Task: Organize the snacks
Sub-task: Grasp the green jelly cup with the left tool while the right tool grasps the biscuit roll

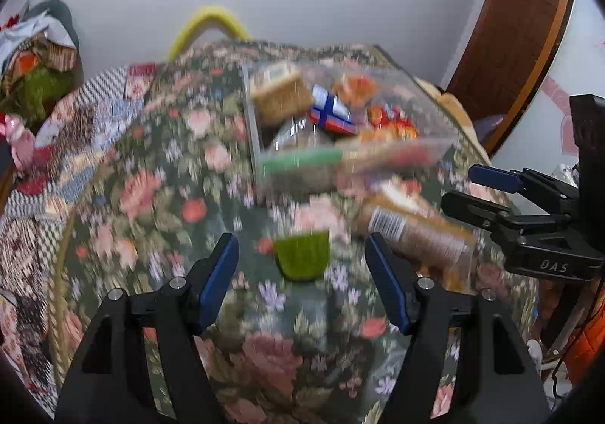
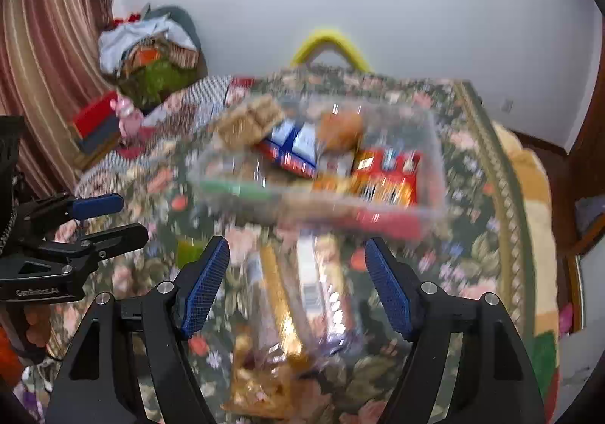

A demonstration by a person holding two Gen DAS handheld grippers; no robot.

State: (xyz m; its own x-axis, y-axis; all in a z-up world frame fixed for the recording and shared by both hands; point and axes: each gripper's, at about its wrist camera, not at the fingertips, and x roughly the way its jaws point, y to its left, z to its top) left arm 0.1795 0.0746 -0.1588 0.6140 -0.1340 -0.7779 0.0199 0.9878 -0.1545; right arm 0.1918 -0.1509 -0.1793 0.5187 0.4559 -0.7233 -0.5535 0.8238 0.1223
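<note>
Floral cloth (image 1: 159,205) is covering the bench. Both claws are hanging over it, jaws apart and gripping nothing: left claw (image 1: 302,274) around a green cup (image 1: 301,254), right claw (image 2: 297,282) over a wrapped packet (image 2: 321,295). At 12 o'clock, a clear bin (image 1: 252,129) is holding more snacks.

Clear plastic bin (image 1: 261,144) toward the table's far edge, packed with snack packs — tan cracker pack, blue-red box (image 1: 332,114), orange-red pouches; green cup (image 1: 302,254) upright nearer the front edge, clear-wrapped biscuit pack (image 1: 412,231) lying beside it — all blurred.
</note>
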